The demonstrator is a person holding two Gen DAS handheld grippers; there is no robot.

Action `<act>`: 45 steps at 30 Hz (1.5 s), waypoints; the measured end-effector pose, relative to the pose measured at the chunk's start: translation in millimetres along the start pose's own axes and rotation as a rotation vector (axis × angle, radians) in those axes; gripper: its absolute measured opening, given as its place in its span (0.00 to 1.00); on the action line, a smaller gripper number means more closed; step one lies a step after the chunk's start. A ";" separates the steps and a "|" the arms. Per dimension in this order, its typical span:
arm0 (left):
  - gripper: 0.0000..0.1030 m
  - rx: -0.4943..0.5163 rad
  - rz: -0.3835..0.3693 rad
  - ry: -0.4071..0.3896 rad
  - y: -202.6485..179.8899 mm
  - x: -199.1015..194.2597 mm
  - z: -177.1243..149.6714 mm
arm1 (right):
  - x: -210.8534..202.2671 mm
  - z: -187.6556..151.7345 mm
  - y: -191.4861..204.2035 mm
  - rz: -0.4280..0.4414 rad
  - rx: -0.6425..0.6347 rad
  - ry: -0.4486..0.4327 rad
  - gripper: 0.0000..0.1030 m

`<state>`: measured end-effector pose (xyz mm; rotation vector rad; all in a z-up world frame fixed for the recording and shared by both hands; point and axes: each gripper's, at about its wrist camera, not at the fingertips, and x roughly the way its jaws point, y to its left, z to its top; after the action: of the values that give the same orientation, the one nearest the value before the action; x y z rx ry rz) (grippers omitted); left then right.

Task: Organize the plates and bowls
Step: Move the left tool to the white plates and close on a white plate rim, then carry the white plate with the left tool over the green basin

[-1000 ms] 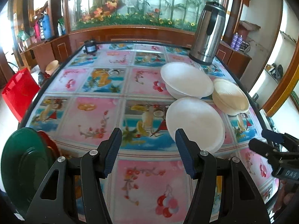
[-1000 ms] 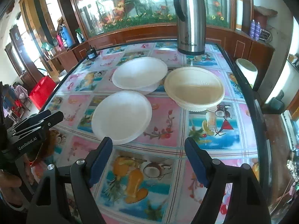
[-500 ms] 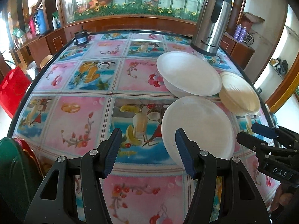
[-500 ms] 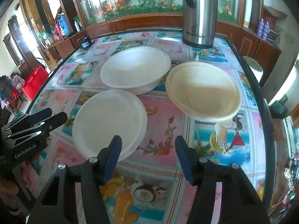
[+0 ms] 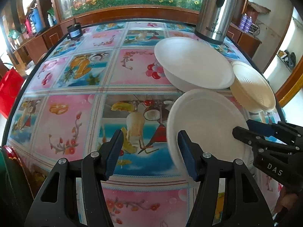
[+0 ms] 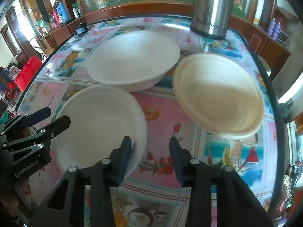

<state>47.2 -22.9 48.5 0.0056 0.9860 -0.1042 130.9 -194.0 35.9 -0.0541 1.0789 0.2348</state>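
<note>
Right gripper (image 6: 150,149) jaws have just been closing, half-spread, the shallow white foam plate's (image 6: 98,124) rim beside its left jaw, not yet pinched; left gripper (image 5: 149,151) is half-spread, empty. Pickup imminent.

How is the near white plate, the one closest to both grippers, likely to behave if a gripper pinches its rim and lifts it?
The near white plate looks like thin moulded pulp or foam, so it is probably very light and may flex at the pinched rim. Its matte surface suggests the pads would not slip much. Lying flat on the glossy table, it could slide if nudged rather than tip.
</note>
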 end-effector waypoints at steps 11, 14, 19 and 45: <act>0.14 0.030 -0.049 0.043 -7.1 5.4 -7.3 | -5.7 -1.8 12.3 0.035 -0.030 -0.002 0.22; 0.14 0.023 -0.064 0.046 -4.9 2.0 -11.2 | -6.9 -5.2 14.8 0.045 -0.025 -0.007 0.22; 0.13 0.021 -0.072 0.030 -0.7 -11.1 -20.3 | -10.5 -11.4 22.1 0.055 -0.035 -0.007 0.22; 0.13 -0.057 -0.016 -0.070 67.4 -83.9 -55.5 | -47.7 -20.1 101.5 0.111 -0.168 -0.077 0.22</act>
<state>-38.8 54.2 84.9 -0.0576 0.9188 -0.0904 70.1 -106.1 75.4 -0.1350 0.9847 0.4237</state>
